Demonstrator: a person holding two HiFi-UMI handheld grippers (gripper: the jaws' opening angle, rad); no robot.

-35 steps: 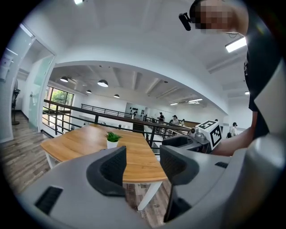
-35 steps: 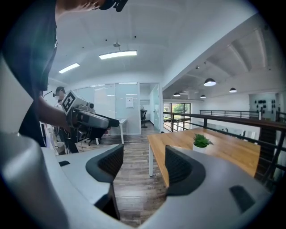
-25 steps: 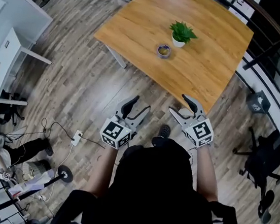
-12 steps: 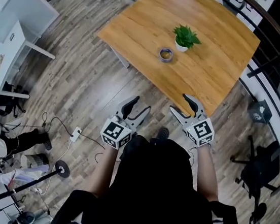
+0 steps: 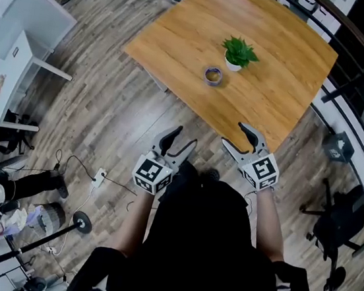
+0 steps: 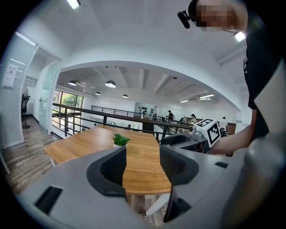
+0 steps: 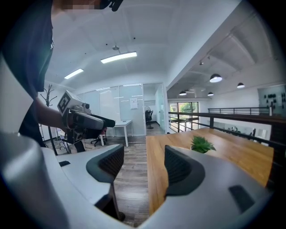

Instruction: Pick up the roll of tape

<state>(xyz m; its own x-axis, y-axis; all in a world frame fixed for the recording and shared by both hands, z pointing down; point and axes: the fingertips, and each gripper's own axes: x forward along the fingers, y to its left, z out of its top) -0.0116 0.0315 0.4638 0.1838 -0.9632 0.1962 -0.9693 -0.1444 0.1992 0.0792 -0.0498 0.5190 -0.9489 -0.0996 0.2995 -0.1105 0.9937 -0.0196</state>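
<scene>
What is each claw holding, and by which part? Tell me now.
Nothing is held. The left claw and the right claw are both open and empty. The roll of tape lies on the table, beside the plant.

A small roll of tape (image 5: pixel 212 76) lay flat on a wooden table (image 5: pixel 183 35), with its round hole facing up. Seen from the head view, it was a short ring with a pale bluish-grey outer band and a darker, brownish middle. It sat just beside a little potted plant (image 5: pixel 238 52), on the side nearer the person, close to the pot but not touching it. It was set in from the table's near edge, and nothing held it.
</scene>
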